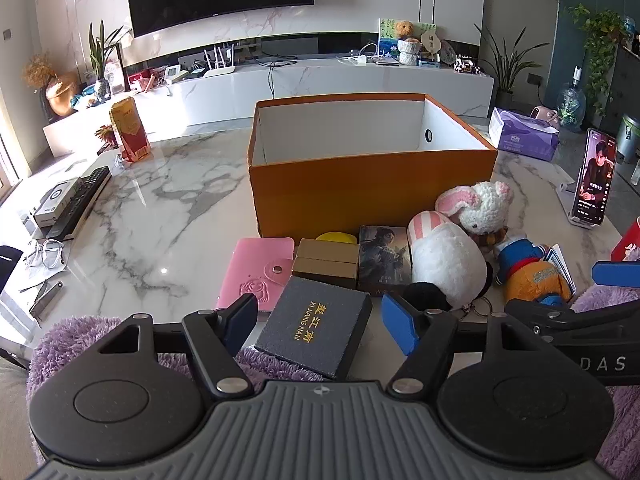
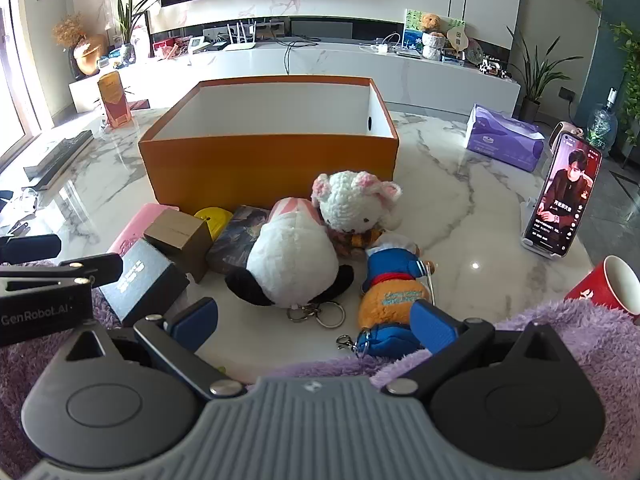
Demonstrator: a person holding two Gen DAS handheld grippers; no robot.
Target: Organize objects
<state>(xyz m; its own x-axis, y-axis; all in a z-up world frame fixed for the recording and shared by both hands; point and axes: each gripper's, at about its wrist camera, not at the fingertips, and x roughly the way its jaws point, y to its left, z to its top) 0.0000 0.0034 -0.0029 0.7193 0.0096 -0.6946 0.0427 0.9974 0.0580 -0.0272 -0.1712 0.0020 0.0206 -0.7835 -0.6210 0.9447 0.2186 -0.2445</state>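
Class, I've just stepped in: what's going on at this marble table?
A person holds a two-finger tool in each hand. Both the left tool and the right tool are open and empty. The open orange cardboard box shows nothing inside. Before it lie a dark textured gift box, a pink wallet, a white plush rabbit and a blue-and-orange plush bear, all unsorted.

bright left-side daylight, fisheye-warped edges

Both your wrist cams sit low at the near table edge, facing the orange box (image 1: 372,184) (image 2: 272,168); left cam left of right, sharing the toy pile.
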